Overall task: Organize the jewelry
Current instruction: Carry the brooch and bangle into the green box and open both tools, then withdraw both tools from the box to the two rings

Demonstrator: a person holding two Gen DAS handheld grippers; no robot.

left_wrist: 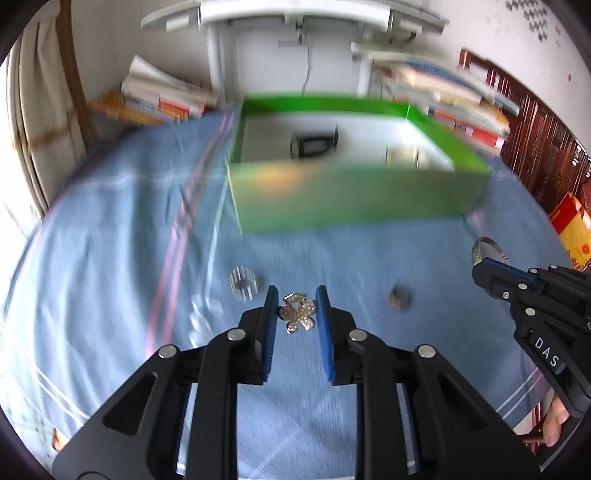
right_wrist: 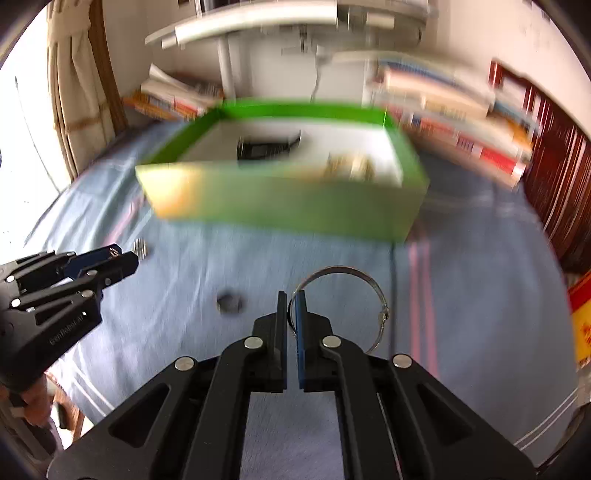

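Between the blue pads of my left gripper point(left_wrist: 297, 295) sits a sparkly flower-shaped brooch point(left_wrist: 297, 313), lifted off the blue bedsheet point(left_wrist: 110, 229); the gripper is shut on it. My right gripper point(right_wrist: 291, 297) is shut on the rim of a thin silver bangle point(right_wrist: 347, 271), which loops up and to the right of its fingers. The left wrist view shows the right gripper point(left_wrist: 480, 266) and the bangle point(left_wrist: 482, 245) at the right edge. An open green box point(left_wrist: 351, 199) point(right_wrist: 295, 206) stands ahead of both grippers. A dark item point(left_wrist: 314, 142) and a gold one point(left_wrist: 406, 155) lie in it.
A ribbed silver ring point(left_wrist: 243, 284) and a small dark piece point(left_wrist: 400, 297) point(right_wrist: 229, 302) lie on the sheet. Book stacks point(left_wrist: 166, 99) point(right_wrist: 461, 122) and a white desk point(left_wrist: 295, 14) stand behind the box. A dark wooden frame point(left_wrist: 535, 136) and a yellow-red carton point(left_wrist: 570, 229) are at the right.
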